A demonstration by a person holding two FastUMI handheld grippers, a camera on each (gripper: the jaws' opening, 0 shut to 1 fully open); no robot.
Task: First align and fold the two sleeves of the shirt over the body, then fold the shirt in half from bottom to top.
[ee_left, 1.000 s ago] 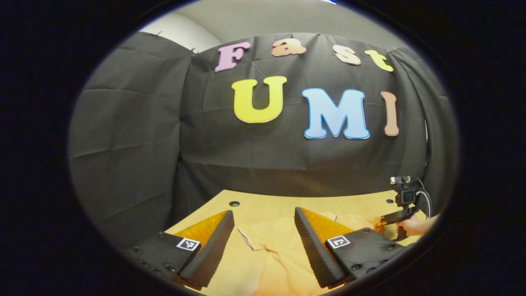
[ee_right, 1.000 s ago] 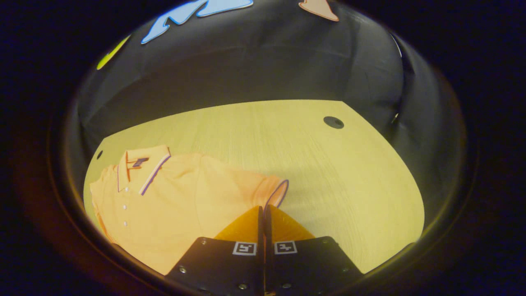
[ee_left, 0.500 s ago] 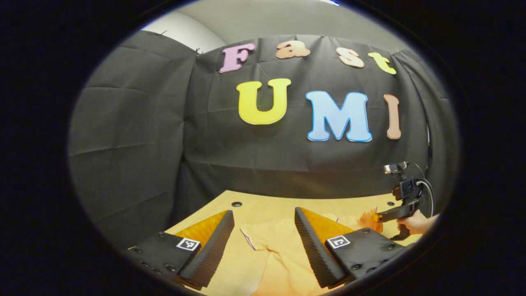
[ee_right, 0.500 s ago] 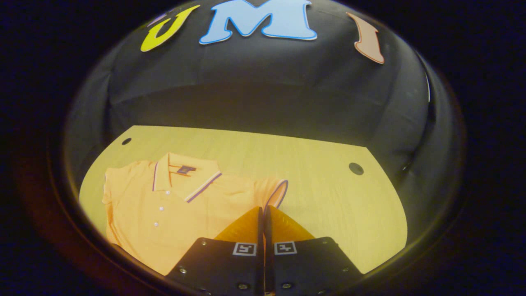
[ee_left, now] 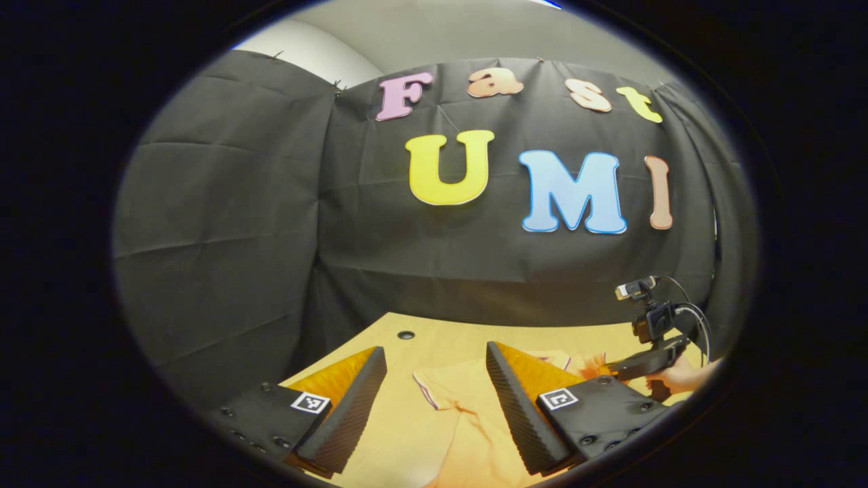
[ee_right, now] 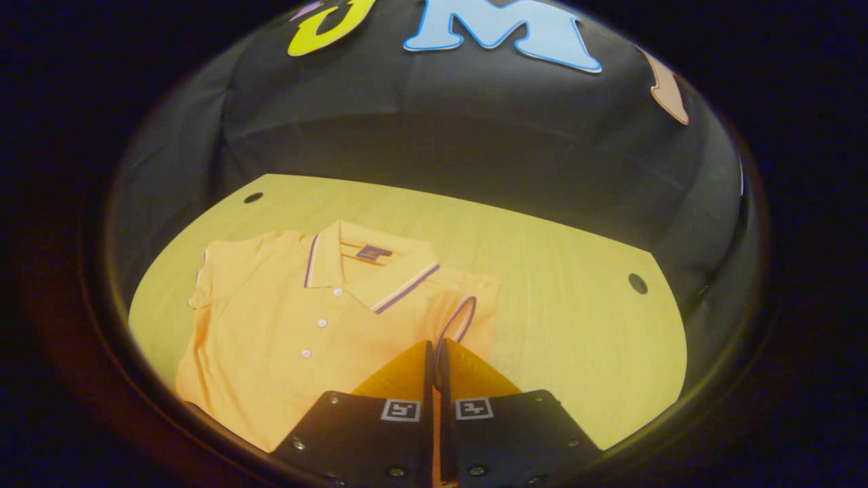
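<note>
Right gripper view: right hand-held gripper [ee_right: 434, 347] pinches the shirt's [ee_right: 285, 339] sleeve [ee_right: 468, 313]; left hand-held gripper [ee_left: 434, 369] gapes wide.

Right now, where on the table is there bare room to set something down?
Bare table runs from the shirt and its sleeve right to the edge, plus a strip behind the collar. The left side is crowded by the shirt.

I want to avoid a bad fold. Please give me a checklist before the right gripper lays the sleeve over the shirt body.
1. Right gripper shut on the sleeve cuff: ok.
2. Left gripper open, holding nothing: ok.
3. Other sleeve folded over the body: not ok, it lies spread.
4. Orange polo shirt flat on the wooden table, collar up: ok.
5. Bottom hem straight: cannot tell.
</note>
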